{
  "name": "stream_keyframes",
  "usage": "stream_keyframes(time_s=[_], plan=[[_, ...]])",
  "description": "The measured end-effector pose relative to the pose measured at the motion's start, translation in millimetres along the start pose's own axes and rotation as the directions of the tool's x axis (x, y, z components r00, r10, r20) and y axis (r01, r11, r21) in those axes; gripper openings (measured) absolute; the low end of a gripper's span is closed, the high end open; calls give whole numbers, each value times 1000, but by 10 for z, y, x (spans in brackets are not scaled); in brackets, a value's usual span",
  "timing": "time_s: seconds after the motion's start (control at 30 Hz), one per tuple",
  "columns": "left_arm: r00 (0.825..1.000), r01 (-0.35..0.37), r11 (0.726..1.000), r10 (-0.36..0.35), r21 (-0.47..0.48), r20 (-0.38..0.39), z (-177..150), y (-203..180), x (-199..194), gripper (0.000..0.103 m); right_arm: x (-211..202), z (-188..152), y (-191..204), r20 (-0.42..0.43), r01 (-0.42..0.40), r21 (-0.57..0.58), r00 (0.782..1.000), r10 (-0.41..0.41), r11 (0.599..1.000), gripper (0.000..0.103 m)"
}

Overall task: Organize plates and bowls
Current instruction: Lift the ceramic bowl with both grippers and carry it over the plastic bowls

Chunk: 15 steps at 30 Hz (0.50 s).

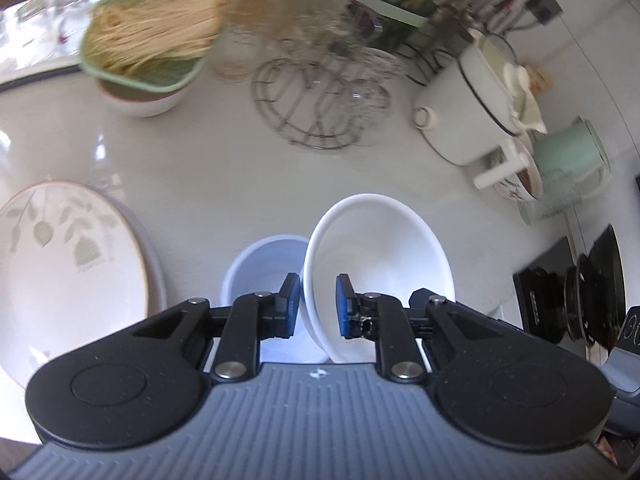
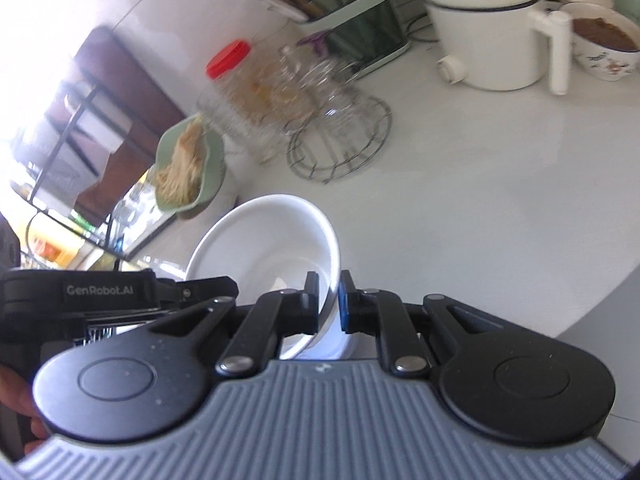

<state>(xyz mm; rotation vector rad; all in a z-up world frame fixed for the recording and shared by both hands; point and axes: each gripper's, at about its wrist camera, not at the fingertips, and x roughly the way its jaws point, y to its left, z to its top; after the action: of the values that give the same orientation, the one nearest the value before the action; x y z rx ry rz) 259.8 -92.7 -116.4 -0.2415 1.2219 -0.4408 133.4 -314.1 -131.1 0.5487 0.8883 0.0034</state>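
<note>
Both my claws grip white bowls.
Left claw [image 1: 316, 306] pinches the round white ceramic bowl's [image 1: 384, 240] rim; right claw [image 2: 329, 304] clamps another white bowl's [image 2: 264, 240] rim above the pale worktop [image 2: 480, 208].

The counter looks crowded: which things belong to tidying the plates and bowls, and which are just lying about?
Part of the job: white bowl in the left tongs; white bowl in the right tongs; leaf-patterned plate.

Lying about: noodle basket, wire rack, white pot, green mug, chopstick holder.
</note>
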Motion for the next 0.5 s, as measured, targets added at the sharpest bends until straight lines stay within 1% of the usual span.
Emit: stream_keyframes(time_s=[0.17, 0.33, 0.5], plan=[[1000, -14, 999, 13, -41, -14, -66, 222, 79, 21, 192, -27, 90, -65, -12, -28, 998, 10, 1000, 14], [999, -44, 998, 43, -37, -31, -138, 329, 210, 21, 383, -91, 154, -98, 12, -68, 995, -18, 998, 14], [997, -48, 998, 46, -28, -55, -160, 401, 294, 21, 516, -145, 147, -125, 40, -84, 991, -51, 996, 14]])
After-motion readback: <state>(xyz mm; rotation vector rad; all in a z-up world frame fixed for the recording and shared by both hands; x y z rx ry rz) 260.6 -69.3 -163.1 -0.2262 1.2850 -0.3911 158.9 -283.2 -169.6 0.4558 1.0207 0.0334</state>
